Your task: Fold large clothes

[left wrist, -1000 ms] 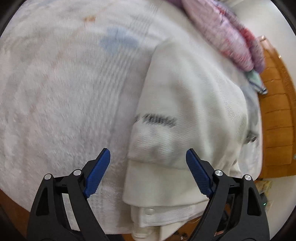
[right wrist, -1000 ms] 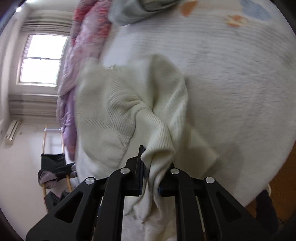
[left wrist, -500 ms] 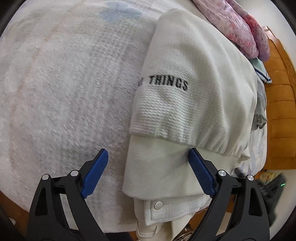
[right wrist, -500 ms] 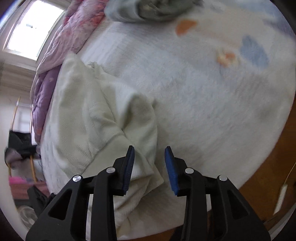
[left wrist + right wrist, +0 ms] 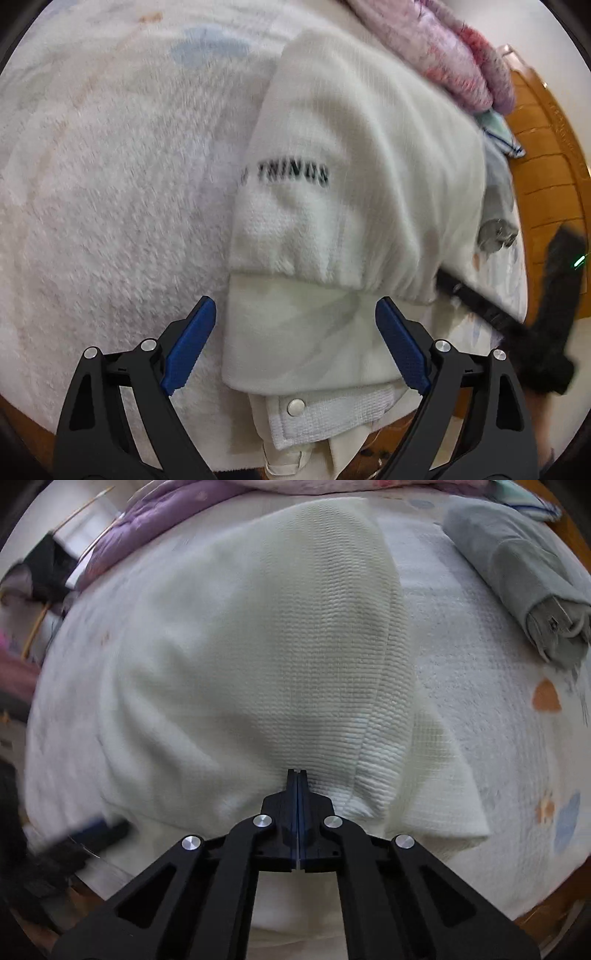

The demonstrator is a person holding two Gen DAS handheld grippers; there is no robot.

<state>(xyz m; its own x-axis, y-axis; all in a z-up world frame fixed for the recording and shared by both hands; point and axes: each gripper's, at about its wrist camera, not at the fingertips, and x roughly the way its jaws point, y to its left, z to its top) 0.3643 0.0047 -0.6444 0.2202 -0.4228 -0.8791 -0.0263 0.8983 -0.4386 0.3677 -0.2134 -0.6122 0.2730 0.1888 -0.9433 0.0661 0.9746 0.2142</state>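
Cream sweater (image 5: pixel 354 155) lies between and beyond my left gripper (image 5: pixel 295 347), whose blue pads stand spread wide with nothing pinched, while my right gripper (image 5: pixel 297 786) has just closed, its pads pressed together on nothing, poised above the same garment. Outward from the fingers, I find it folded into a compact bundle on the white bedspread (image 5: pixel 110 184), lettered panel uppermost, a snap-button placket (image 5: pixel 314 406) protruding from the near edge. I judge folding largely done; tucking that edge and squaring up remain.

Right claw (image 5: pixel 297 775) closed and empty, over cream sweater (image 5: pixel 280 635), grey bundle (image 5: pixel 517 572) beside
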